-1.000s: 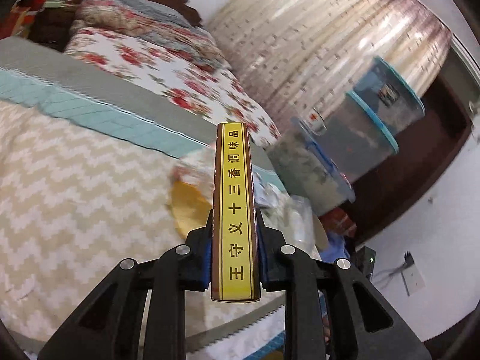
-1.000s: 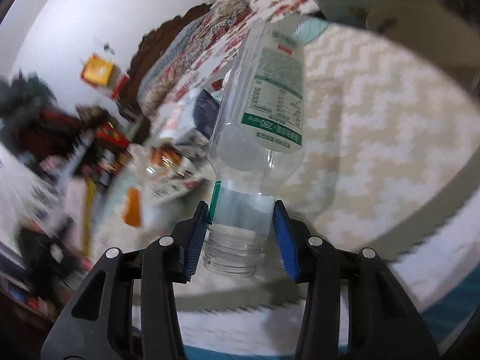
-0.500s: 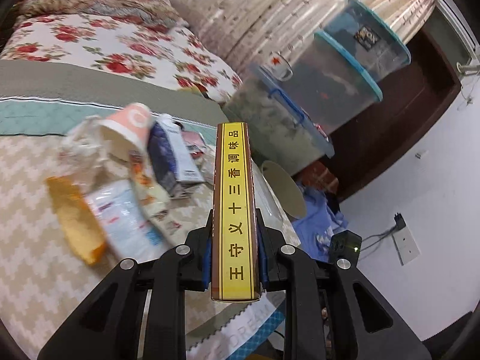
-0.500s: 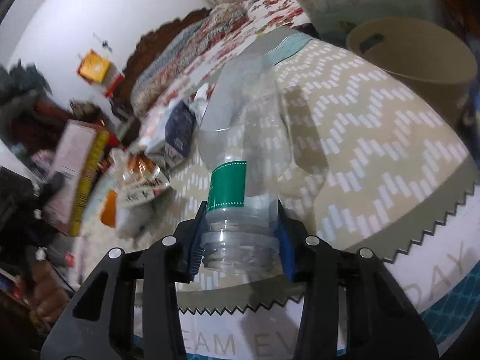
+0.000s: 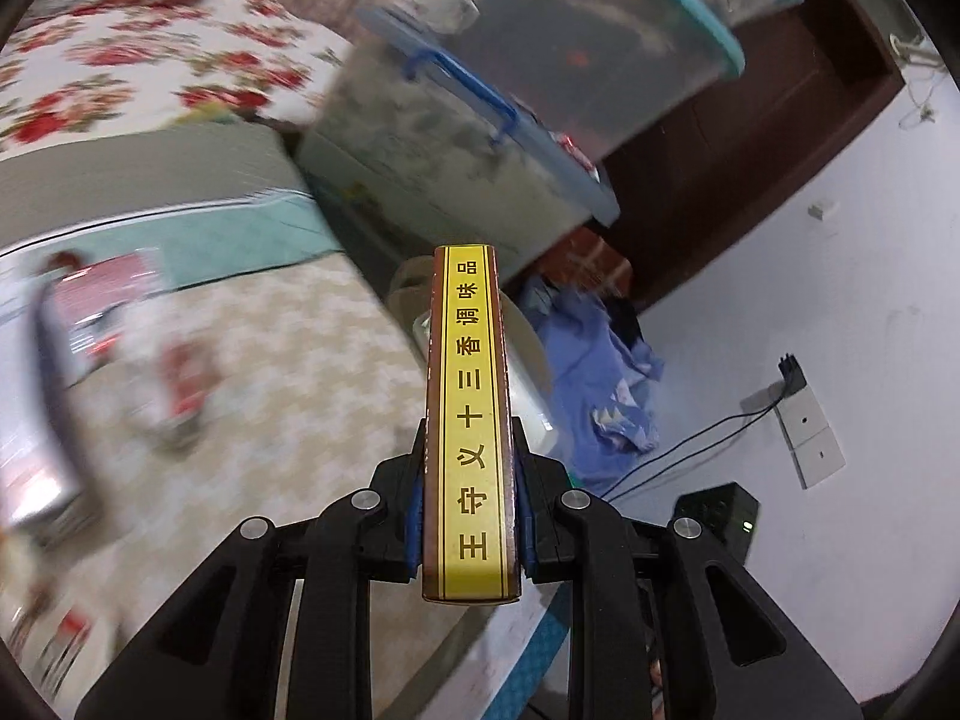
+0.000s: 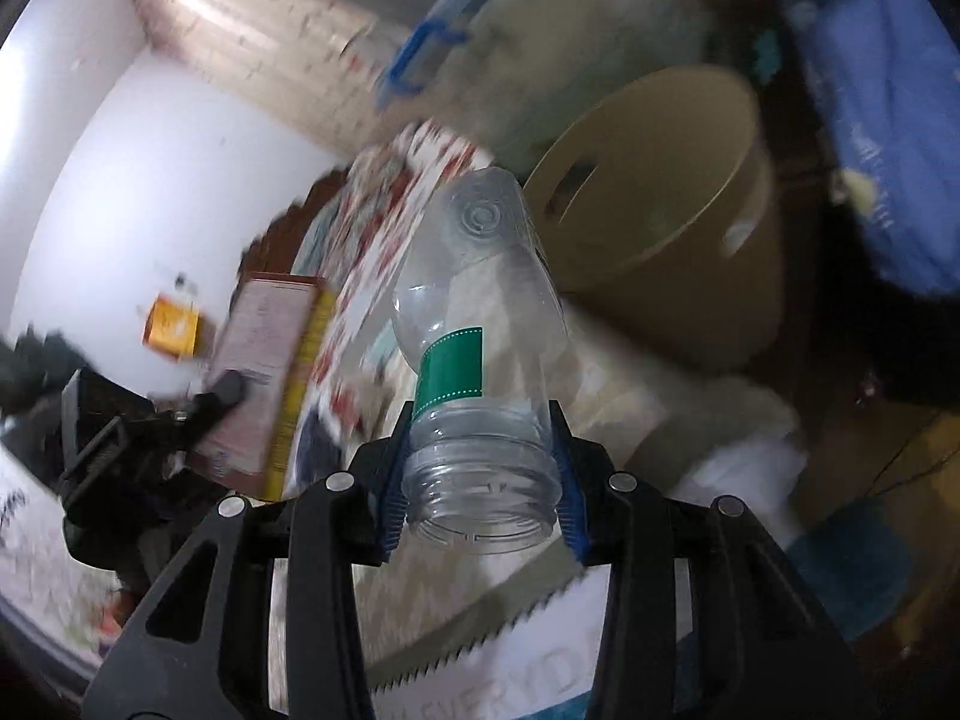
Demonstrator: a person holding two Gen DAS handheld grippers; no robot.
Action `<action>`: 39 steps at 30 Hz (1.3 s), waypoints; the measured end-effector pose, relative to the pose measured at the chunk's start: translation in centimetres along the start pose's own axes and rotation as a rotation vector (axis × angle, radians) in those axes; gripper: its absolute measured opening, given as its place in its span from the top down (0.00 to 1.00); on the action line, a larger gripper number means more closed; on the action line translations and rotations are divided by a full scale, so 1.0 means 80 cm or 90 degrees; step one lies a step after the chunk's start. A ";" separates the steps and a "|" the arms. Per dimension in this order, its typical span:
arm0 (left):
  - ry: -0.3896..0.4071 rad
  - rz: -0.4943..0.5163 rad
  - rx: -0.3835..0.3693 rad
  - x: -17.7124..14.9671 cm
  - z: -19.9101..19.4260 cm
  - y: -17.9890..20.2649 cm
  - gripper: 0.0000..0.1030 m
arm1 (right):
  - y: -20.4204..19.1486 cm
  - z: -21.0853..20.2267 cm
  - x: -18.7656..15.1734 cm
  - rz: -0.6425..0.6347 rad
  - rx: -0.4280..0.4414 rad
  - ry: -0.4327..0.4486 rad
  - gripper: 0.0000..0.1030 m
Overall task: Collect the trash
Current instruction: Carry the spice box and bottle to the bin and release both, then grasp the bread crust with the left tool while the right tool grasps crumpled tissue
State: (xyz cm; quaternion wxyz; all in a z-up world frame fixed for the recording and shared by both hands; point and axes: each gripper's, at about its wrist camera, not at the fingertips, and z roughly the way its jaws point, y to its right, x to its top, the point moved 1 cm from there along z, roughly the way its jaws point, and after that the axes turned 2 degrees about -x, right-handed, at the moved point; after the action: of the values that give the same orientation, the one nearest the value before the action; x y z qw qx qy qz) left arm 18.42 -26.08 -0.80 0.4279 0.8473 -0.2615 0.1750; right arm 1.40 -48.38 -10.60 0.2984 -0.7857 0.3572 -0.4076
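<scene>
carry step, both loads heading for the beige bin (image 6: 660,228) beside the bed (image 5: 252,360); left tongs (image 5: 469,516) clamp the yellow box (image 5: 469,420); right tongs (image 6: 477,474) pinch the clear bottle (image 6: 480,324) at its neck; next, hold each over the bin's mouth, then release.

Bed (image 5: 288,396) under beige chevron cover, blurred trash wrappers (image 5: 114,312) lying on it

the tan bin (image 6: 648,204) gapes unobstructed, storage tubs (image 5: 456,156) crowding behind it.
</scene>
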 end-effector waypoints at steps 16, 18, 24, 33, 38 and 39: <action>-0.052 -0.013 0.059 0.069 0.166 0.007 0.36 | 0.037 0.016 0.063 0.052 -0.040 0.042 0.41; -0.041 0.002 0.065 0.068 0.150 0.011 0.36 | 0.031 0.012 0.059 0.035 -0.045 0.056 0.41; 0.025 0.021 0.031 0.046 0.047 0.020 0.36 | 0.009 0.010 0.043 0.008 -0.032 0.056 0.41; 0.172 0.045 0.088 -0.035 -0.185 -0.013 0.36 | -0.054 0.039 -0.009 -0.058 0.015 -0.022 0.41; 0.224 -0.019 0.204 -0.093 -0.287 -0.074 0.36 | -0.108 0.073 -0.055 -0.131 0.057 -0.106 0.44; 0.231 -0.038 0.216 -0.105 -0.301 -0.087 0.36 | -0.123 0.082 -0.069 -0.152 0.068 -0.131 0.45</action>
State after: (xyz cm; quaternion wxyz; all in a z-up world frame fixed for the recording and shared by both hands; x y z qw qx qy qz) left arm 14.05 -0.50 4.21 0.3242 0.8692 -0.1222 0.3527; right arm 7.86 -37.19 -8.75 0.3244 -0.8432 0.2064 -0.3757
